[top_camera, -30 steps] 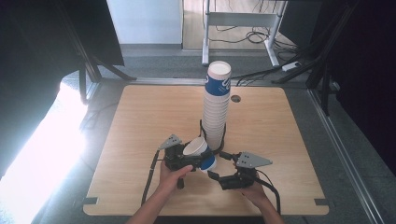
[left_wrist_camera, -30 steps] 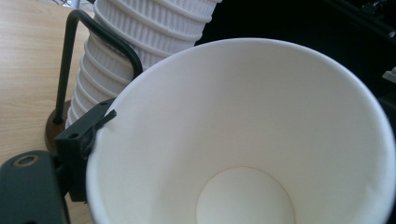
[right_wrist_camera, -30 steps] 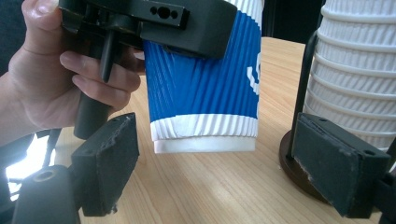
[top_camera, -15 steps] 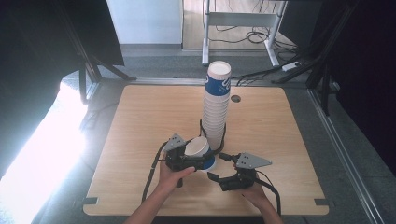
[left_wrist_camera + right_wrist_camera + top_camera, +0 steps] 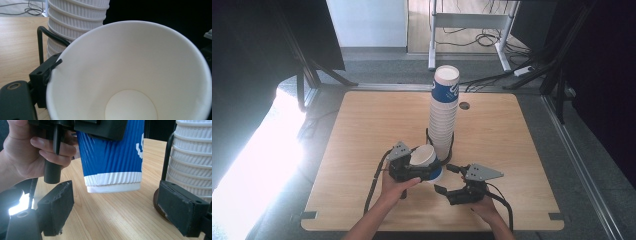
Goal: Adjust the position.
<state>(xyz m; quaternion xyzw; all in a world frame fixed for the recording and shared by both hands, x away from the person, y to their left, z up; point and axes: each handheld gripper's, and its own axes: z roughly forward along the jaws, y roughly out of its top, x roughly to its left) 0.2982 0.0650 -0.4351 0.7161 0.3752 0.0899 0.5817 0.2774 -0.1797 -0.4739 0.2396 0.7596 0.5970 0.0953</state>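
I see a pale wooden table [image 5: 362, 130] in a dim room, with dark curtains on both sides, a grey floor and a tangle of cables beyond the far edge. A bright patch of light falls on the floor at the left.

Near the middle of the table stands a tall stack of paper cups [image 5: 443, 117], white and ribbed, with a blue cup on top. A thin black wire holder [image 5: 429, 136] rises beside its base.

My left gripper [image 5: 408, 170] is at the near side of the table, just left of the stack's foot. It holds a single paper cup [image 5: 426, 161], blue with a white band at the base. Its jaws are partly closed on the cup's wall, and the cup hangs tilted, mouth up and bottom clear of the table. In the left gripper view I look straight into the white inside of the cup [image 5: 130, 75], with one black jaw against its rim at the left and the stack [image 5: 75, 20] close behind.

My right gripper [image 5: 443, 180] is near the front edge, to the right of the cup. Its jaws stand wide apart and hold nothing. In the right gripper view the cup's base [image 5: 112, 157] hangs between and beyond them, touching neither.
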